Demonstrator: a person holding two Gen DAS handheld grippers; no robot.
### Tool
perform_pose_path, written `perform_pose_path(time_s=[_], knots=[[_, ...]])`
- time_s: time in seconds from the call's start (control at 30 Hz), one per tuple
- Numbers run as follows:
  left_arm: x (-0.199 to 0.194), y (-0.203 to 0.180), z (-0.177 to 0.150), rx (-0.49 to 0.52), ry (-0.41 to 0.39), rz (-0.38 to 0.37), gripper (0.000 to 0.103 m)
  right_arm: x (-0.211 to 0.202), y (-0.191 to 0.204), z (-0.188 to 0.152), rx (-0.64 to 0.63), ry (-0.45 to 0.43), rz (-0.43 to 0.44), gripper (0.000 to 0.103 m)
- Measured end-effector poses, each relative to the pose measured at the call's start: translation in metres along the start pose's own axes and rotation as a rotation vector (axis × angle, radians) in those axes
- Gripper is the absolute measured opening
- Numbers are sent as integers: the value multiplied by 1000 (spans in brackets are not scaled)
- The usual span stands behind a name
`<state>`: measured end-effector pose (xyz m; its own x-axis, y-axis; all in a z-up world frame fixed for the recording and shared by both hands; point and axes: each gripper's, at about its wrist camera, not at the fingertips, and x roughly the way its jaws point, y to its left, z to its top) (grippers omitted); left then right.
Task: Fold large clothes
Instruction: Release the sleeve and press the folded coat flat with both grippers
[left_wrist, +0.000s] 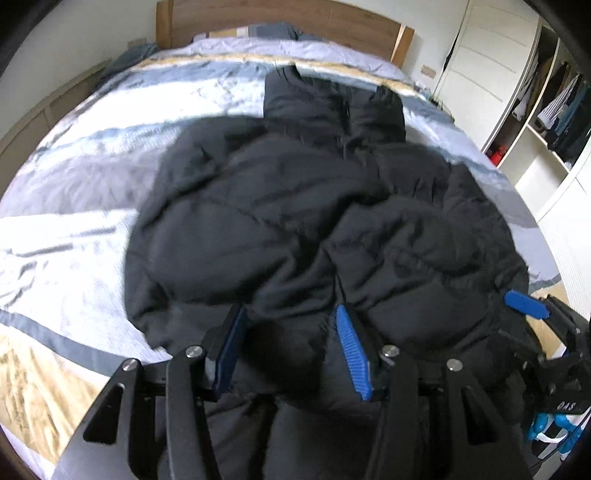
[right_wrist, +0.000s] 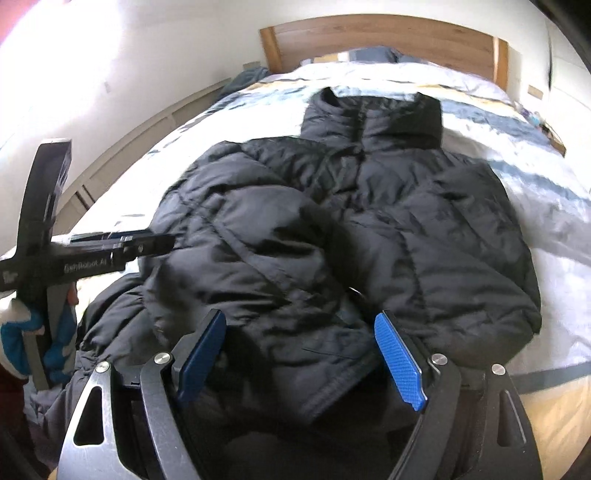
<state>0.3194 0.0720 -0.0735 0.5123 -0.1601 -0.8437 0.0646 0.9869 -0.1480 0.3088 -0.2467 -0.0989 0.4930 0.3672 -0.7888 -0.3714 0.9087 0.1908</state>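
Black puffer jacket (left_wrist: 295, 206) (right_wrist: 332, 236), spread front-up on the bed (left_wrist: 74, 192) (right_wrist: 535, 177), collar toward the wooden headboard (left_wrist: 280, 22) (right_wrist: 380, 40), hem toward the foot end. Sleeves folded in across the chest, one puffy fold lying over the middle, zipper line running down from the collar. Lower part rumpled and hanging over the near edge of the bed.

Left gripper (left_wrist: 291, 354) at the hem of the jacket, blue pads spread wide apart, a bulge of black cloth lying between them but not pinched. Right gripper (right_wrist: 303, 358) also at the hem, just beside the left one, pads likewise spread, jacket cloth between and under them, nothing clamped. In the right wrist view, left gripper (right_wrist: 162, 242) seen from the side at the jacket's left edge, held by a hand in a blue and white glove (right_wrist: 22, 339).

Striped bedcover in white, grey and tan under the jacket. Open wardrobe (left_wrist: 546, 107) with hanging clothes off to the right of the bed.
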Motion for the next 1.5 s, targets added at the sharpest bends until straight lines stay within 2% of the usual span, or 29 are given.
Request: perform_pose_path(time_s=[0.13, 0.4, 0.63, 1.0, 1.23, 1.5], knots=[[15, -4, -10, -7, 12, 31, 50, 14, -9, -7, 24, 30, 6, 85], [25, -11, -9, 8, 23, 75, 52, 33, -12, -10, 43, 64, -5, 87], [-6, -16, -16, 6, -11, 105, 52, 11, -8, -18, 33, 68, -47, 87], [-103, -42, -37, 12, -214, 239, 52, -62, 5, -39, 41, -33, -108, 87], [-154, -61, -58, 34, -331, 256, 53, -105, 18, -49, 32, -106, -127, 87], [-193, -82, -77, 59, -421, 250, 57, -149, 19, -61, 44, -193, -149, 87]])
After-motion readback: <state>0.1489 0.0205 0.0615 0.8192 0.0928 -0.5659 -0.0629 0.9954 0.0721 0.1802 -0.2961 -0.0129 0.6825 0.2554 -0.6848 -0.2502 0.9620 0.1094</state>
